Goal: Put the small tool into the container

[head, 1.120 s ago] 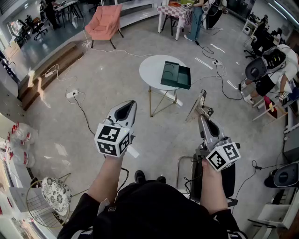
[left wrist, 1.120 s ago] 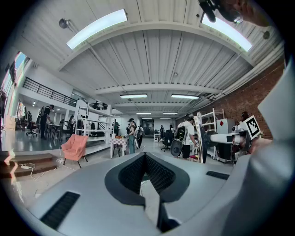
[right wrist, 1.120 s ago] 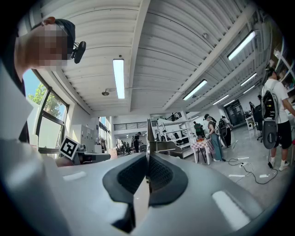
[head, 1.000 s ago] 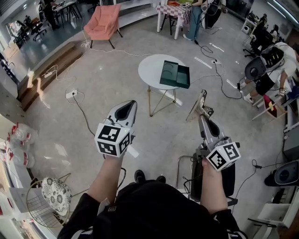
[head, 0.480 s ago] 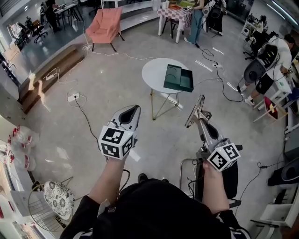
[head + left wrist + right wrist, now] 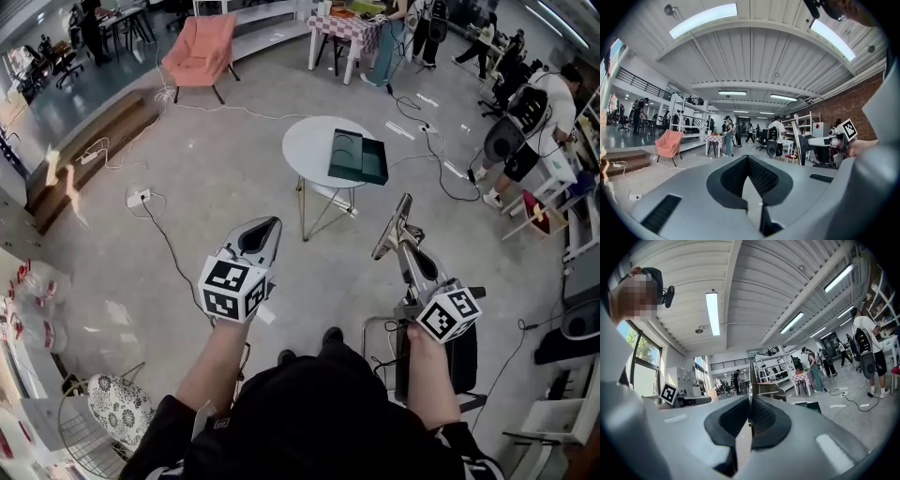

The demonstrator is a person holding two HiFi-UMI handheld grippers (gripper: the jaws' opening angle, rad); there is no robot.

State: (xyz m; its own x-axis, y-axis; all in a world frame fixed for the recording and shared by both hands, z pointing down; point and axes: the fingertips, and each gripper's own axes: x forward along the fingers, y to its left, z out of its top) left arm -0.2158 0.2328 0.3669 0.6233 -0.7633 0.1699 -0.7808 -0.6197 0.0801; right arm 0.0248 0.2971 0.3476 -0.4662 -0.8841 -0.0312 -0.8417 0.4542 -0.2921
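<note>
Overhead, the head view alone takes in the layout: a round white table (image 6: 307, 141) stands at 12 o'clock, with the dark green container (image 6: 357, 157) on its 3 o'clock side, well apart from both grippers; the left gripper (image 6: 270, 225) sits at 8 o'clock and the right gripper (image 6: 408, 240) at 4 o'clock, with the small tool (image 6: 389, 230), a thin metal piece, rising tilted from its fingers; bare floor (image 6: 234, 178) crossed by cables (image 6: 159, 220) lies between tool and table; a pink armchair (image 6: 199, 52) stands at 11 o'clock.

Next, the left gripper view settles what the head view cannot: the left gripper (image 6: 749, 158) has its fingers together with nothing between them; the right gripper and its tool show at 3 o'clock, the armchair at 9 o'clock.

Last, the right gripper view shows the right gripper (image 6: 750, 401) with its fingers clamped on the tool's thin edge; the container shows as a dark patch just right of the tool, at 3 o'clock; the left gripper's marker cube (image 6: 669, 393) sits at 9 o'clock.
</note>
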